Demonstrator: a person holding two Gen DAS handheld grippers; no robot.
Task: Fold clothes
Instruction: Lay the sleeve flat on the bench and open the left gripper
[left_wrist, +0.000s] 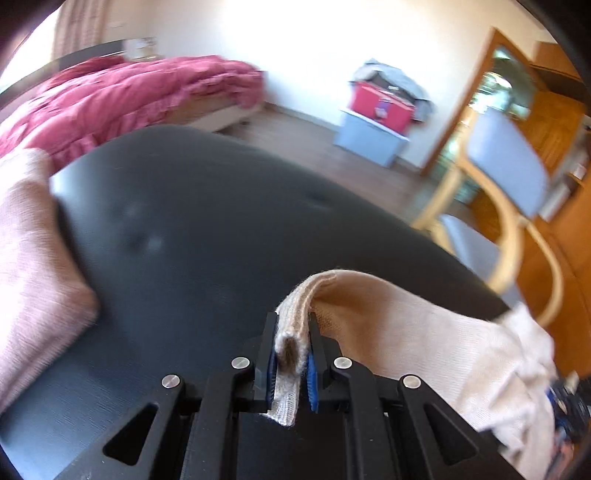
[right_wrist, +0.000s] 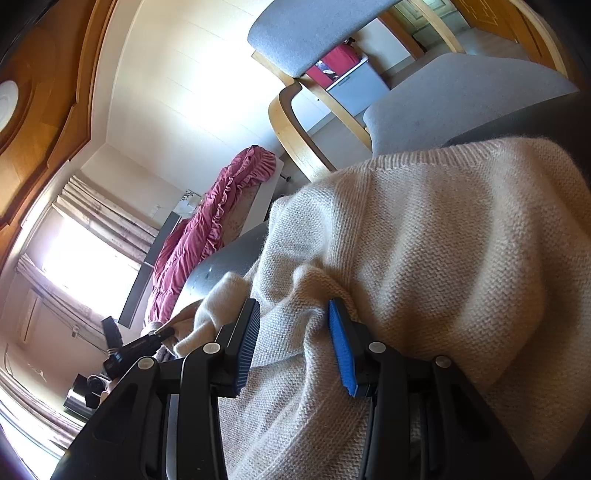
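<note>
A cream knit sweater trails off to the right over the dark table. My left gripper is shut on its beige ribbed cuff, which stands up between the pads. In the right wrist view the sweater fills the frame in a loose heap. My right gripper is open, its blue pads wide apart with a fold of knit lying between them. The left gripper shows small at lower left, holding the sleeve end.
A pink garment lies on the table's left edge. Beyond the table are a bed with a red duvet, a red box on a pale blue box, and a wooden armchair with grey cushions close on the right.
</note>
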